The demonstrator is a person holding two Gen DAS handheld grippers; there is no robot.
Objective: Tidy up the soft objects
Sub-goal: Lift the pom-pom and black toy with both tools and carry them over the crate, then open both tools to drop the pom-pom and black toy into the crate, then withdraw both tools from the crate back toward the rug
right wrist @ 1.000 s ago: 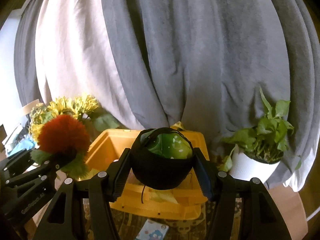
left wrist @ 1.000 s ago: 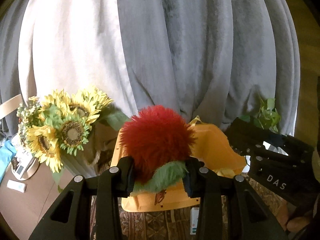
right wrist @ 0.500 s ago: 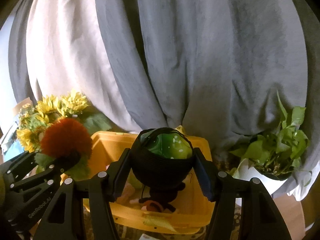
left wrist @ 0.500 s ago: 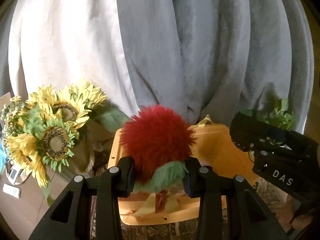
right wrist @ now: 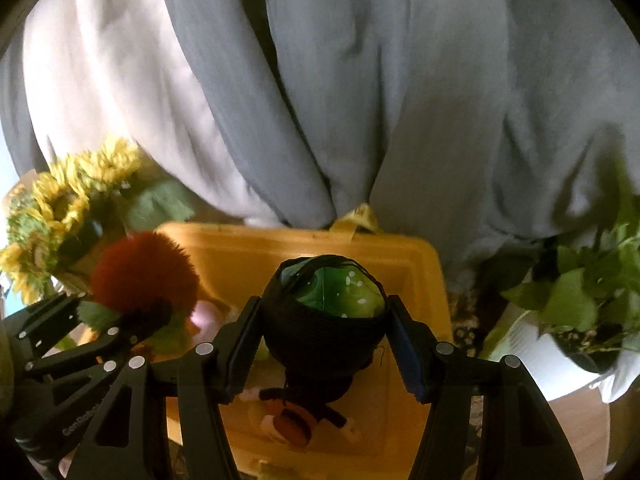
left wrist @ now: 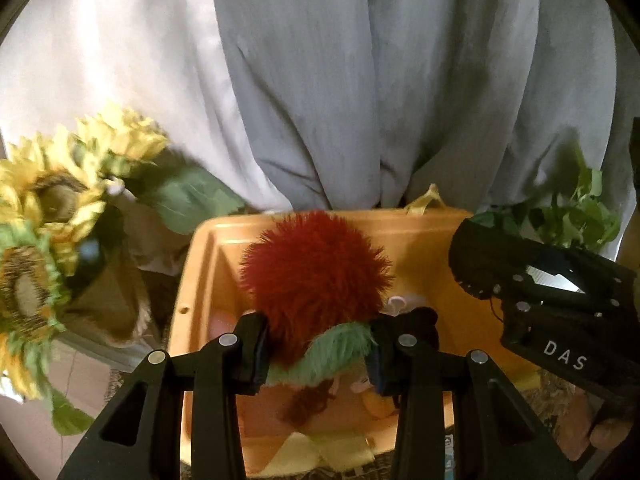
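Note:
A fuzzy red ball toy with a green fringe (left wrist: 316,276) is clamped in my left gripper (left wrist: 318,354), held over the open yellow bin (left wrist: 200,280). My right gripper (right wrist: 324,344) is shut on a black knitted toy with a green spotted top (right wrist: 324,312), also above the yellow bin (right wrist: 416,280). In the right wrist view the left gripper (right wrist: 132,312) and its red toy (right wrist: 144,272) hang over the bin's left side. Other soft toys (right wrist: 296,424) lie on the bin's floor.
A bunch of sunflowers (left wrist: 44,216) stands left of the bin. A potted green plant in a white pot (right wrist: 576,320) stands to its right. Grey and white curtains (left wrist: 320,80) hang close behind. A hand (left wrist: 608,436) holds the right gripper's body.
Both grippers have moved forward and tipped downward over the bin, each still holding its toy. The bin's inside and the toys in it have come into view.

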